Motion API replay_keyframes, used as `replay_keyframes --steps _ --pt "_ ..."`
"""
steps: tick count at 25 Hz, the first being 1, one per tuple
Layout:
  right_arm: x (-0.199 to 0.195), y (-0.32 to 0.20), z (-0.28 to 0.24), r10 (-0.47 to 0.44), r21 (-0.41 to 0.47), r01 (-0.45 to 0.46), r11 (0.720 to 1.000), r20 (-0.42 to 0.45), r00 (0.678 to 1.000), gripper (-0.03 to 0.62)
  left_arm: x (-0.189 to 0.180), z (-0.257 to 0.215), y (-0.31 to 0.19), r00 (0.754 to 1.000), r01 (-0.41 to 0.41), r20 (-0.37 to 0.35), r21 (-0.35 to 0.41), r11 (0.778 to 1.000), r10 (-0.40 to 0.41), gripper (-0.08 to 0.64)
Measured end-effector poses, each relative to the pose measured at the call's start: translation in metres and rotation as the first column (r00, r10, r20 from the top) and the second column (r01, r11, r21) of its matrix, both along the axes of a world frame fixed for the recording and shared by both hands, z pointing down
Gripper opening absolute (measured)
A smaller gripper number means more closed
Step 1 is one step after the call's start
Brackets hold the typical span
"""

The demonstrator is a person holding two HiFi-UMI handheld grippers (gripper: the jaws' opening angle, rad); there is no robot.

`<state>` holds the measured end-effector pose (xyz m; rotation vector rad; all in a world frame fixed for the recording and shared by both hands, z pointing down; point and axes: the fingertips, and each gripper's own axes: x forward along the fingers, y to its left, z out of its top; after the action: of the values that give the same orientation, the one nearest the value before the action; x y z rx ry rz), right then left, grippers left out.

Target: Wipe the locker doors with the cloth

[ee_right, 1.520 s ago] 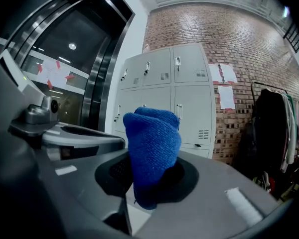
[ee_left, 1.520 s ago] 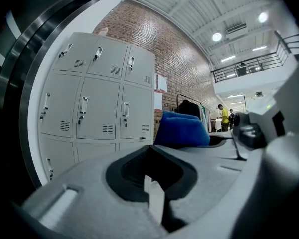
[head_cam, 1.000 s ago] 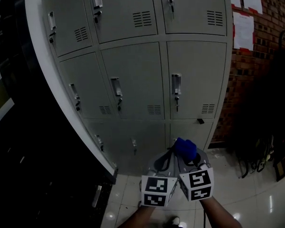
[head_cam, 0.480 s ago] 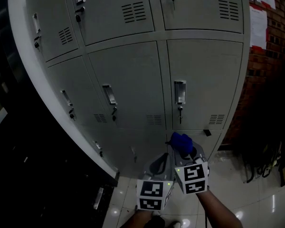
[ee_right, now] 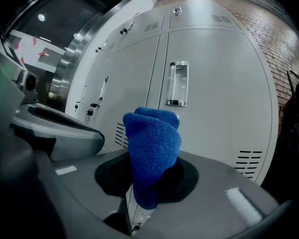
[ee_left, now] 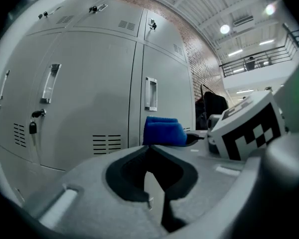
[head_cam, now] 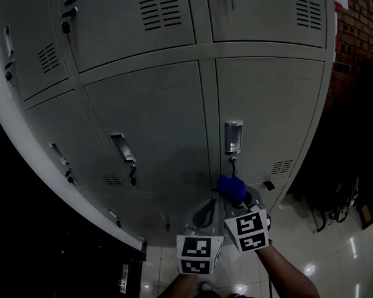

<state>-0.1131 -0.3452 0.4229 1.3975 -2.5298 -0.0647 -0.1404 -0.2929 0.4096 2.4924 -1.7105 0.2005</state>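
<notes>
A bank of grey locker doors (head_cam: 155, 123) fills the head view. My right gripper (head_cam: 235, 201) is shut on a bunched blue cloth (head_cam: 231, 189), which sticks up from its jaws (ee_right: 153, 133). The cloth sits just below the handle and key (head_cam: 233, 138) of the middle-row right door (head_cam: 270, 110); whether it touches the door I cannot tell. My left gripper (head_cam: 206, 212) is close beside the right one, on its left, shut with nothing in it (ee_left: 150, 158). The cloth (ee_left: 163, 131) also shows just ahead of the left gripper's jaws.
A brick wall (head_cam: 357, 42) stands right of the lockers, with dark tangled gear (head_cam: 342, 197) against it at floor level. Glossy tiled floor (head_cam: 311, 253) lies below. A dark cabinet (head_cam: 50, 247) is at the left. Each door has a handle, a lock and vent slots (head_cam: 161, 11).
The lockers have grown larger in the head view as it came closer. Both grippers stay side by side, and the cloth now lies just under the middle right door's handle.
</notes>
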Motion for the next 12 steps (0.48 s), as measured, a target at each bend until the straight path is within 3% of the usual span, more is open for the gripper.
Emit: replay_keyframes --steps 7,12 --pt "0.027 -0.017 0.008 0.080 -0.005 -0.080 0.997 -0.024 0.997 0.084 0.009 0.007 -0.031 0.997 -0.081 -0.017 -0.004 0.997 0.081 0.003" --pt "0.069 -0.026 0.005 0.117 -0.001 -0.117 0.993 -0.018 0.993 0.084 0.027 0.002 -0.046 0.996 -0.078 -0.034 0.010 0.997 0.078 0.003"
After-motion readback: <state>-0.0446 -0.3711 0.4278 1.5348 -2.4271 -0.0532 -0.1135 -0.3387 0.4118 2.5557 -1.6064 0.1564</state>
